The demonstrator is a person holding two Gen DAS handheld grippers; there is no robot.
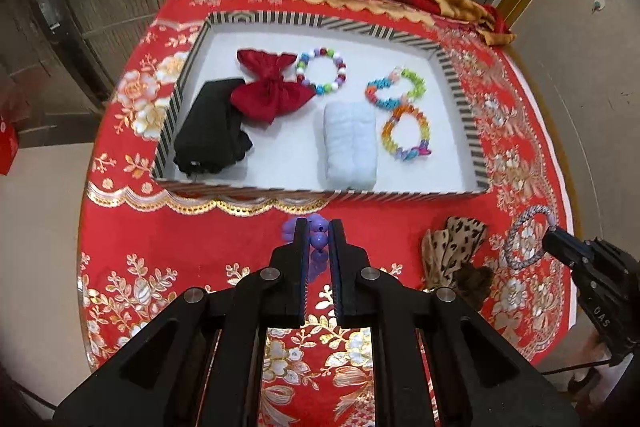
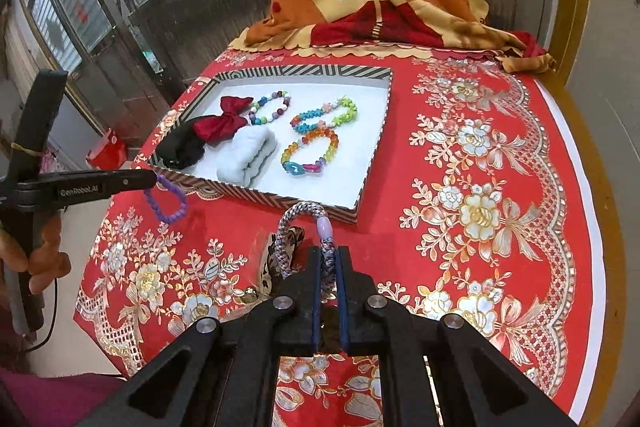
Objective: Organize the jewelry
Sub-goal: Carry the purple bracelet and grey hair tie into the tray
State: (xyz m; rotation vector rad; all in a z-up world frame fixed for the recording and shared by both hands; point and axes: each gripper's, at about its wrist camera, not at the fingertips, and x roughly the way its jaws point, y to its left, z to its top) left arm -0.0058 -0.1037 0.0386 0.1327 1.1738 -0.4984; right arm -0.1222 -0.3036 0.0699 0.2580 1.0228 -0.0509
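Purple bead bracelet (image 1: 316, 239) sits clamped in the left gripper (image 1: 319, 227) fingers, just before the striped tray (image 1: 460, 83); the right gripper (image 2: 330, 255) fingers pinch a braided cord bracelet (image 2: 304, 217) above the red tabletop (image 2: 480, 147)

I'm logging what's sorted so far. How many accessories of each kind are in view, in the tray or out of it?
Beaded bracelets: 4, three in the tray, one purple in the left gripper
Braided cord bracelet: 1, in the right gripper
Hair pieces: 4
Total: 9
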